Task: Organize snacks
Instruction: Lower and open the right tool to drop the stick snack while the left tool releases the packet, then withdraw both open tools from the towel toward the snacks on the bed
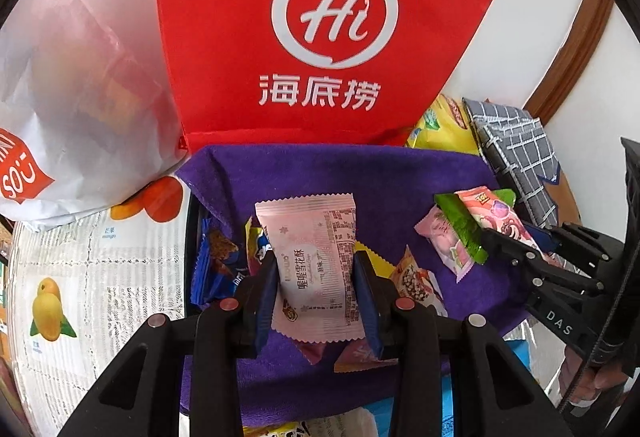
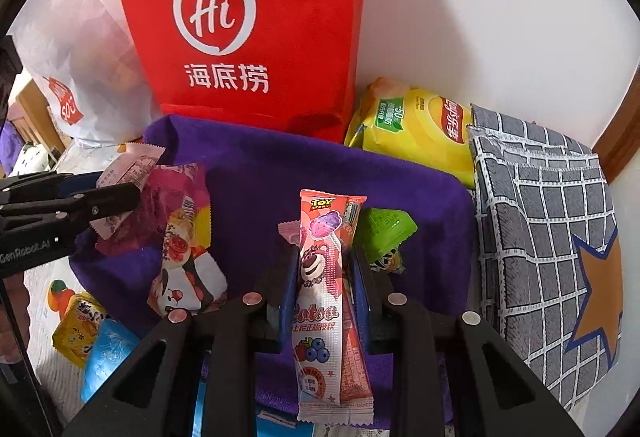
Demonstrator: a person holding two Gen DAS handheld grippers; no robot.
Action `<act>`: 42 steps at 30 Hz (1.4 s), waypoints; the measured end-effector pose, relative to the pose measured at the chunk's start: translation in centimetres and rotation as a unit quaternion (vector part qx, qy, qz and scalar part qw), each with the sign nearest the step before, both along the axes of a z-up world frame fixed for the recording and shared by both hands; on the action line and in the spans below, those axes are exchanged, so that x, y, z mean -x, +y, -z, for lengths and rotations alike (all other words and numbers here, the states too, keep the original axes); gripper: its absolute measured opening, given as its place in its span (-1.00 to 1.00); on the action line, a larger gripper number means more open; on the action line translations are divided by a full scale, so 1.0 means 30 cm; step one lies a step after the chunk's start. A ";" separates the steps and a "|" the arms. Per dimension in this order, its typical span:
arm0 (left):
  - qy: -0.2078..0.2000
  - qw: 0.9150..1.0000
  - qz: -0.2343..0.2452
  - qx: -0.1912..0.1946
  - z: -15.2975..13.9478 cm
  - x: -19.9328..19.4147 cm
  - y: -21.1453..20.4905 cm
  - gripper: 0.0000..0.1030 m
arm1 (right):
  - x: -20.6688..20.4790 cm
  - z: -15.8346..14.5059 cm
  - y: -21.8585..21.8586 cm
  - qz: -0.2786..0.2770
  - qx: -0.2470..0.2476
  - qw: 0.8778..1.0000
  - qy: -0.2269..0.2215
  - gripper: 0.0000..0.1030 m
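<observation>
Red carrier bag (image 1: pixel 320 29) stands at upper centre behind the purple cloth (image 1: pixel 400 189), where several snacks lie unsorted. Left gripper (image 1: pixel 316 293) is clamped on a pink packet (image 1: pixel 316 261) mid-frame; right gripper (image 2: pixel 326 297) pinches the bear-print stick (image 2: pixel 324 309). Sorting looks barely begun.

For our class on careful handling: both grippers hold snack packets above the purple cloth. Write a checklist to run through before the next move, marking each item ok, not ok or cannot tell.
1. Left gripper shut on the pale pink packet: ok.
2. Right gripper shut on the Toy Story packet: ok.
3. Only one packet in the right gripper: not ok, a green packet and another pink one sit beside it between the fingers.
4. Two grippers apart from each other: ok.
5. Bare space on the purple cloth: ok.
6. Where the packets should go: cannot tell.
</observation>
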State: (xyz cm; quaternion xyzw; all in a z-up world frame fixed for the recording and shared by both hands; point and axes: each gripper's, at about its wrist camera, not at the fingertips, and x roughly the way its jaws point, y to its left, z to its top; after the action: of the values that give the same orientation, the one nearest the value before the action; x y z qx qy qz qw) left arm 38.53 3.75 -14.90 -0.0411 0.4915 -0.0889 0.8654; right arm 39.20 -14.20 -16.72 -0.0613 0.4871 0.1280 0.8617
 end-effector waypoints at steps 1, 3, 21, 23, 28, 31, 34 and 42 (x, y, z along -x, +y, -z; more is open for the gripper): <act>0.003 1.000 -0.001 0.000 0.007 -0.003 -0.001 -0.32 | 0.000 0.002 0.001 -0.001 0.001 1.000 0.001 -0.51; 0.004 1.000 -0.002 -0.002 0.009 -0.004 -0.003 -0.29 | 0.000 0.004 0.002 -0.001 0.005 1.000 0.000 -0.51; -0.015 1.000 0.005 0.011 -0.065 0.028 0.003 0.25 | 0.044 -0.075 0.004 0.001 -0.011 0.999 -0.036 0.04; -0.023 1.000 0.008 0.010 -0.090 0.040 0.000 0.27 | 0.060 -0.094 0.003 0.006 -0.012 0.999 -0.043 0.14; -0.036 0.999 0.014 0.014 -0.144 0.072 -0.009 0.29 | 0.123 -0.132 -0.015 0.020 -0.005 0.998 -0.055 0.35; -0.046 0.999 0.021 0.016 -0.180 0.097 -0.027 0.29 | 0.168 -0.150 -0.027 0.034 0.016 0.998 -0.055 0.37; -0.065 0.997 0.026 0.020 -0.225 0.136 -0.036 0.29 | 0.229 -0.182 -0.048 0.048 0.017 0.997 -0.061 0.44; -0.095 0.994 0.046 0.027 -0.318 0.265 -0.072 0.29 | 0.380 -0.260 -0.090 0.080 0.028 0.993 -0.087 0.67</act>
State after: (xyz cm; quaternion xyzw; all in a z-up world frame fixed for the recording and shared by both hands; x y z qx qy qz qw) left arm 30.58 1.59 -5.35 -0.0332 0.4058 -0.1449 0.9018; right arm 27.81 -16.90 -8.91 -0.0576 0.4167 0.0393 0.9063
